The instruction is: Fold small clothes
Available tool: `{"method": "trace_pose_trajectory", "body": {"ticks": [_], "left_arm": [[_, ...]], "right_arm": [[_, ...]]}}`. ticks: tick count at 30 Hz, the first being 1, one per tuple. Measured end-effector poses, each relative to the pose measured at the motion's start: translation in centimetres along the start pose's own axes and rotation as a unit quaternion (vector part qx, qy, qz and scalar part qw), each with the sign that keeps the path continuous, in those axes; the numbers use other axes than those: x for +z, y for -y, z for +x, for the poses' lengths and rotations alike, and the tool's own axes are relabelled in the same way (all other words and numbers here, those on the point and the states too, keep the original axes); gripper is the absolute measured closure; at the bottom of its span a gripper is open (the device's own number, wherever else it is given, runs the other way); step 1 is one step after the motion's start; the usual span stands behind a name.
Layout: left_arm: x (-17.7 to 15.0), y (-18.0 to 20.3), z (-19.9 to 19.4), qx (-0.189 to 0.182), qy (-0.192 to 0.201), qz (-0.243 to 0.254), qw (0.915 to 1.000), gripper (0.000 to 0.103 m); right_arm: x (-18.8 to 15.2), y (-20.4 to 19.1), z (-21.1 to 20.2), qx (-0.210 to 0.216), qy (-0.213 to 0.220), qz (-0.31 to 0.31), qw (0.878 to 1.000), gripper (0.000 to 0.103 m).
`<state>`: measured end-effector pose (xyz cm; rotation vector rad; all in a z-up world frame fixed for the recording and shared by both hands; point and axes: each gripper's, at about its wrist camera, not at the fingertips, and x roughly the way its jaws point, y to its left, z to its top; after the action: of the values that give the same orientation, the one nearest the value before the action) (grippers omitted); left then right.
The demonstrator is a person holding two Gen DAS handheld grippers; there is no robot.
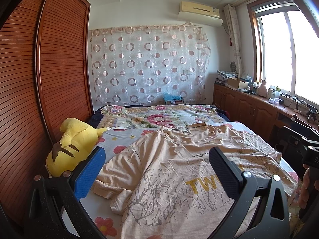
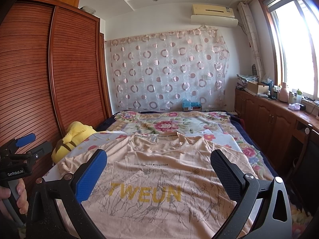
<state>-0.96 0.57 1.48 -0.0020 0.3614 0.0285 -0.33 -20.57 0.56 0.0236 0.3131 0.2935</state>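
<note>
Left gripper (image 1: 157,171): jaws spread wide, nothing between them; one blue pad, one black pad; it hangs above the left half of the T-shirt, not touching the cloth
Right gripper (image 2: 158,172): jaws spread wide too, holding nothing; poised over the T-shirt's printed front, the yellow word TWEUN showing between its fingers
Hands: a hand (image 2: 19,195) grips the handle of the left gripper, seen at the left edge of the right wrist view; fingers of another hand show at the right edge of the left wrist view
T-shirt (image 2: 159,171): peach, with grey branch print and yellow lettering; laid front-up on the bed, collar toward the far end; its left sleeve is rumpled and bunched, the body mostly flat with creases
Bed (image 2: 199,123): carries the T-shirt; a pale flowered sheet lies under the T-shirt, a floral blanket beyond its collar
Plush toy (image 1: 69,147): yellow, left of the T-shirt, against the wardrobe
Wardrobe (image 1: 59,63): reddish louvred doors, along the T-shirt's left
Curtain (image 1: 147,63): sheer, ring-patterned, on the wall beyond the T-shirt's collar; an air conditioner (image 1: 199,10) above it
Tabletop (image 2: 289,111): wooden cabinets right of the T-shirt, cluttered with boxes and bottles, under a bright window (image 2: 295,45)
</note>
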Motion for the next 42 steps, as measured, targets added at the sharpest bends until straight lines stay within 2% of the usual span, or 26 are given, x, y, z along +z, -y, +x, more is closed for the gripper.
{"method": "trace_pose_trajectory", "body": {"ticks": [24,33,37,42], "left_arm": [[0.0,-0.3,-0.1,-0.002,-0.003,-0.004,1.0000,0.000],[-2.2,-2.8,2.1,0.016,-0.038,-0.013,0.9991,0.000],[-3.4,-4.4,3.5,0.031,-0.066,-0.002,0.9973,0.000],[-4.6,-6.8,4.6,0.030,-0.088,-0.011,0.9956,0.000]], "right_arm": [[-0.4,0.0,0.5,0.005,-0.002,-0.001,1.000,0.000],[-1.4,0.0,2.1,0.027,-0.031,-0.009,0.999,0.000],[-1.7,0.1,3.1,0.034,-0.045,-0.011,0.998,0.000],[-1.9,-0.1,4.5,0.048,-0.063,-0.014,0.997,0.000]]}}
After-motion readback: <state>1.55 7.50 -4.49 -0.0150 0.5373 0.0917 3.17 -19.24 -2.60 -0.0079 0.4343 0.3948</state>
